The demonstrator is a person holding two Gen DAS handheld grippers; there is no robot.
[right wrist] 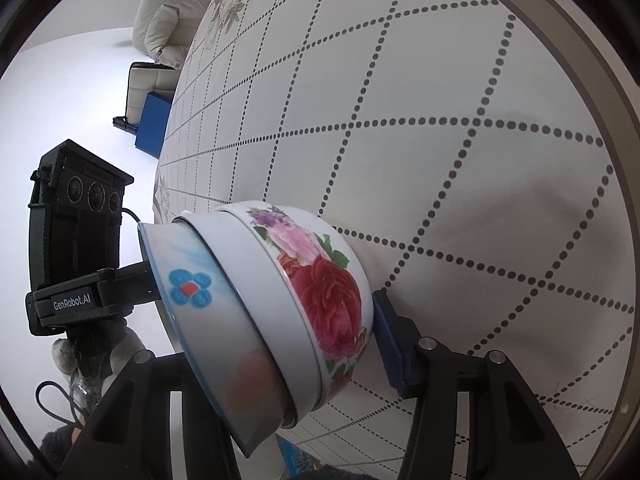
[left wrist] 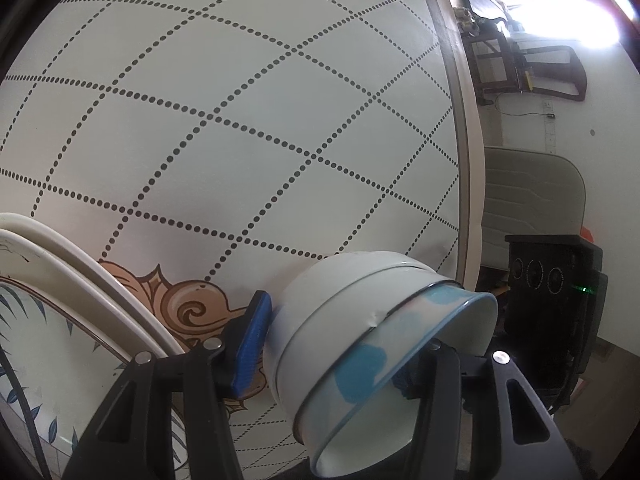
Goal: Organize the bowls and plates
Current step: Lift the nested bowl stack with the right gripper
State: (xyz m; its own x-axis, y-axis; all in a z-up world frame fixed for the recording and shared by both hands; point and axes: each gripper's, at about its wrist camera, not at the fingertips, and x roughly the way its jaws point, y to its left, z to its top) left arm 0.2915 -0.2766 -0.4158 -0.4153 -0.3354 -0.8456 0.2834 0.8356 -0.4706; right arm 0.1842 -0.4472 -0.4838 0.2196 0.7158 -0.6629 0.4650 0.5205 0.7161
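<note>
Three bowls nested together fill the lower middle of both views, and both grippers are on the stack at once. In the left wrist view the left gripper (left wrist: pixel 344 364) pinches the nested bowls (left wrist: pixel 360 340) between its fingers: a blue pad (left wrist: pixel 252 346) presses the pale outer bowl's base on the left, while the other finger sits inside the rim of the blue-spotted bowl (left wrist: pixel 364 368) on the right. The stack lies tipped on its side over the dotted tablecloth (left wrist: pixel 240 120). Plates (left wrist: pixel 80 300) with a leaf pattern curve through the lower left of that frame.

In the right wrist view the right gripper (right wrist: pixel 280 364) clamps the same stack from the other side, its blue pad (right wrist: pixel 390 344) tight against the flowered bowl (right wrist: pixel 328 292) with the big red bloom; its left finger is hidden behind the bowls. At centre left, the left gripper's black body reads "GenRobot.AI", held in a gloved hand (right wrist: pixel 80 356). A cream chair (right wrist: pixel 172 12) stands at the upper left.
</note>
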